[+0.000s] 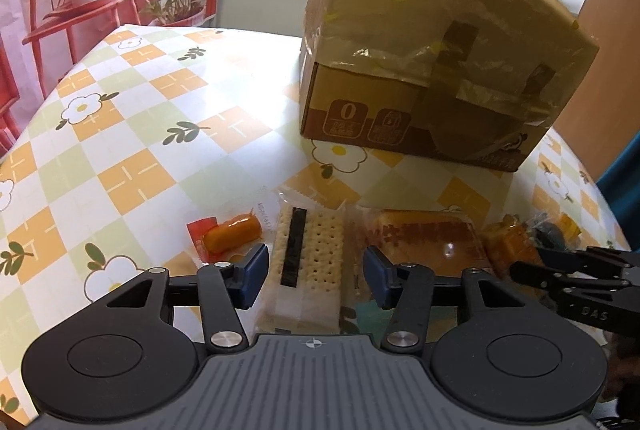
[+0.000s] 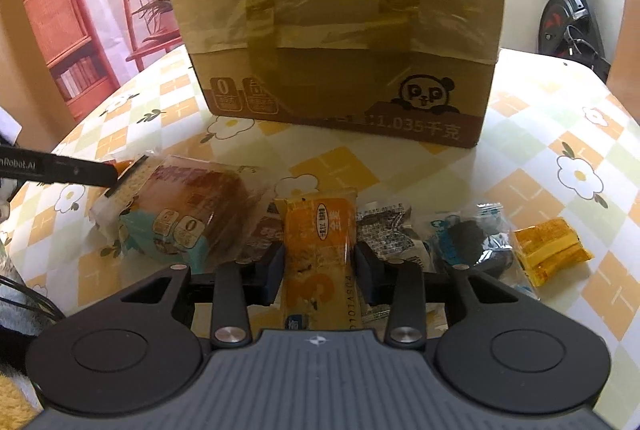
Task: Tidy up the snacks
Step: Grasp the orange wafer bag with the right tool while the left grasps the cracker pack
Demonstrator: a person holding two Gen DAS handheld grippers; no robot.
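Two fisheye views. Left wrist: the left gripper (image 1: 315, 276) is spread around a clear-wrapped cracker pack (image 1: 308, 266), pads not touching it; a small orange sausage snack (image 1: 234, 238) lies just left. Right wrist: the right gripper (image 2: 319, 272) pinches an orange snack packet (image 2: 318, 250); a taped cardboard box (image 2: 340, 29) stands beyond on the worktop (image 2: 540, 133).

I see a table (image 1: 132, 165) under a glossy checked cloth of orange, green and white squares with daisies. A taped cardboard box (image 2: 340, 29) stands at its far side. Nearer me a row of snacks lies on the cloth: a small orange sausage (image 1: 234, 232), a cracker pack (image 1: 310, 258), a wrapped cake (image 2: 180, 218), an orange packet (image 2: 320, 250), dark sachets (image 2: 468, 238) and a yellow sweet (image 2: 550, 250).
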